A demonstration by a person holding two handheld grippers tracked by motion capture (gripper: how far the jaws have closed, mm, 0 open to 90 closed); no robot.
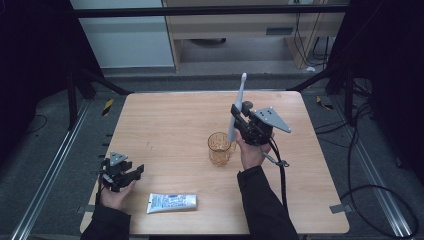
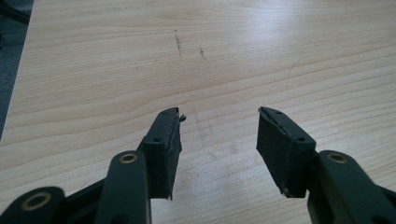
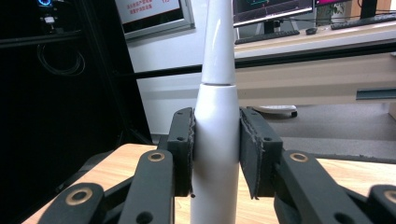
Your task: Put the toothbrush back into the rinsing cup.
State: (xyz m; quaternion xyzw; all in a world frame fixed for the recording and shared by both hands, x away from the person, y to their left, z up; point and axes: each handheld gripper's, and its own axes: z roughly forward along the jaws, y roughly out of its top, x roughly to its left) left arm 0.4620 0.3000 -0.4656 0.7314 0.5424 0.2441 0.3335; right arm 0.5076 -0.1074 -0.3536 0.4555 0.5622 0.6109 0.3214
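A white electric toothbrush (image 1: 237,107) stands nearly upright, brush end up, with my right gripper (image 1: 241,119) shut on its handle (image 3: 217,140). Its lower end hangs just above and right of an amber glass cup (image 1: 219,149) on the wooden table (image 1: 165,125). My left gripper (image 1: 131,172) rests low near the table's front left, open, with bare wood between its jaws (image 2: 218,135). A white and blue toothpaste tube (image 1: 172,202) lies flat near the front edge, right of the left hand.
A black frame bar crosses the far side, with dark curtains left and right. Cables lie on the floor at the right. In the right gripper view, monitors and a desk stand beyond the table's far edge.
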